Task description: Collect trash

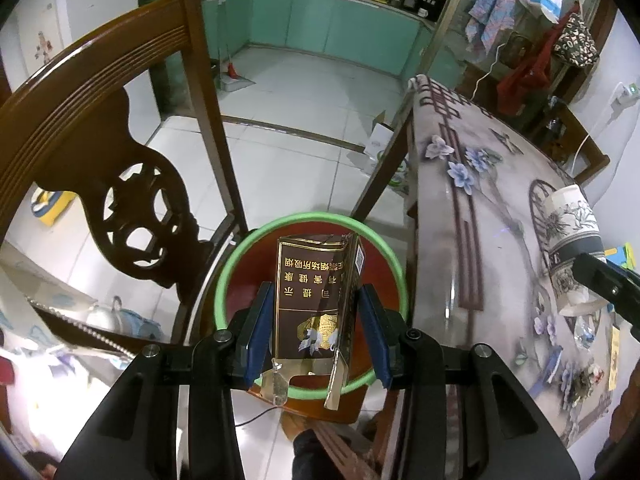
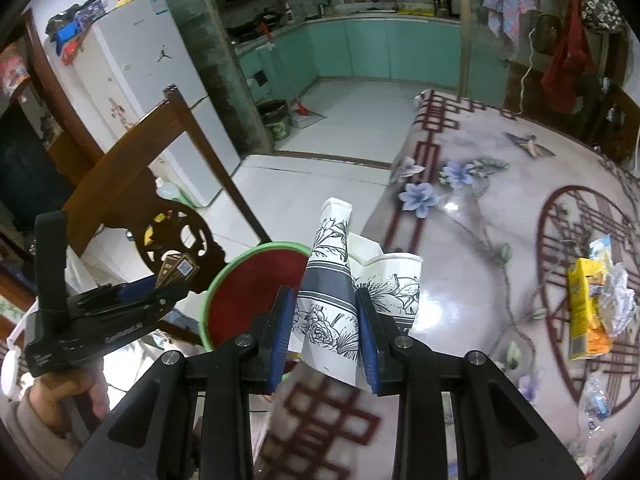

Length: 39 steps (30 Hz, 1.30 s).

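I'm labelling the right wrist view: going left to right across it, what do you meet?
Left tongs holding a brown box → green-rimmed bin → crushed paper cup in the right tongs → yellow carton on the table.

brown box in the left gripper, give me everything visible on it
The brown box is a flattened cigarette-style carton, glossy dark brown card with gold borders, gold Chinese text, a crane emblem and a QR code on its side. It is crushed and torn open, foil-lined flaps hanging at its near end. It stands roughly upright, pinched between the blue pads of the left gripper, held above the green-rimmed red bin. Nothing else touches it.
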### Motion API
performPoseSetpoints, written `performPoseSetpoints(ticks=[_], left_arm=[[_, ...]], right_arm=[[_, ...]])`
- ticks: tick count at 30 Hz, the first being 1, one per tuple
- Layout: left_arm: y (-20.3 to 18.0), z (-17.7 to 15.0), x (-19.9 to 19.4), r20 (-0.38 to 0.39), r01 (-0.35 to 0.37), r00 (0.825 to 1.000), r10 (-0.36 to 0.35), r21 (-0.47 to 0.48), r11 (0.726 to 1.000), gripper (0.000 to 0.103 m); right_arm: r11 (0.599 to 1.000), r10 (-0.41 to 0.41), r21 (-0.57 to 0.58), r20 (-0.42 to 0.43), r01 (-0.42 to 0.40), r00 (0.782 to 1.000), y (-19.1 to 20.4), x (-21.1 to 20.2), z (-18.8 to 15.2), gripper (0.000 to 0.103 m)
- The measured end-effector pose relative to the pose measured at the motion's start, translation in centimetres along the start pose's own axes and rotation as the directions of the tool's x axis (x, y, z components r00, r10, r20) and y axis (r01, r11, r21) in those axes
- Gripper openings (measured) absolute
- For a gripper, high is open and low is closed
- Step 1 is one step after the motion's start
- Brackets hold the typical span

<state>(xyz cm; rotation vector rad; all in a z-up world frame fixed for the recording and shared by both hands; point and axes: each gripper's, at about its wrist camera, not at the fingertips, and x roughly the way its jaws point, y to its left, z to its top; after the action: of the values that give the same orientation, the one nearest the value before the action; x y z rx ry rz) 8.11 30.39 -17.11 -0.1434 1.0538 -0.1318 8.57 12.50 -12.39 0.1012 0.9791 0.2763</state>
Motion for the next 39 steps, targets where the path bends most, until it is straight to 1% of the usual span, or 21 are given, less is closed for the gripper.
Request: performPoseSetpoints(ticks=[5,11,15,25,26,28,29,30,31,33,39], left_arm=[[0.6,0.1,0.9,-0.016,-0.013,1.0,0.012,-0.001,1.0,0.041],[0.7,0.3,1.9,-0.037,-0.01,0.999,0.01,0.011,1.0,0.041],[0.7,0.7,2.3,-0.043,0.004,0.999,-0.003,0.01,1.0,0.041],[0.7,2.1,3.1,-0.044,0.01,0.999,-0.009,0.024,1.0,0.041],[0.8,2.2,3.2,-0.042,0.01,0.999,-0.009,0.023,1.0,0.043],[0.9,2.5,3.4,-0.043,0.01,0.999,-0.009,0.015,1.0,0.055],[0.9,2.6,3.4,-0.04,0.006,0.999,-0.005,0.011,1.0,0.07],[0.9,2.7,3.4,-0.032,0.004,0.999,-0.004,0.005,1.0,0.075],[0.9,2.8,3.4,-0.026,0.007,1.0,-0.007,0.001,1.0,0.075],[0.9,3.1,3.3,-0.023,0.007,1.0,-0.007,-0.001,1.0,0.076],[0.7,3.1,2.5,-0.006,0.01,1.0,-0.01,-0.003,1.0,0.077]], right_arm=[[0.999,0.029,-0.015,-0.019,-0.03,0.999,1.1,0.7,-0.3,0.028],[0.999,0.048,-0.021,-0.034,-0.049,0.998,2.0,1.6,-0.6,0.028],[0.998,0.049,-0.025,-0.038,-0.05,0.998,2.3,2.1,-0.2,0.028],[0.997,0.064,-0.039,-0.039,-0.065,0.997,3.1,3.4,0.9,0.028],[0.997,0.068,-0.041,-0.036,-0.07,0.997,3.2,3.5,1.1,0.029],[0.996,0.076,-0.04,-0.018,-0.077,0.997,3.3,3.6,1.2,0.03],[0.996,0.079,-0.039,-0.014,-0.079,0.997,3.3,3.5,1.2,0.03],[0.996,0.078,-0.038,-0.016,-0.079,0.997,3.3,3.7,1.3,0.034],[0.997,0.074,-0.038,-0.019,-0.074,0.997,3.3,3.8,1.4,0.044],[0.997,0.072,-0.035,-0.011,-0.072,0.997,3.2,3.7,1.4,0.053],[0.997,0.069,-0.036,-0.001,-0.069,0.998,2.7,3.1,1.2,0.053]])
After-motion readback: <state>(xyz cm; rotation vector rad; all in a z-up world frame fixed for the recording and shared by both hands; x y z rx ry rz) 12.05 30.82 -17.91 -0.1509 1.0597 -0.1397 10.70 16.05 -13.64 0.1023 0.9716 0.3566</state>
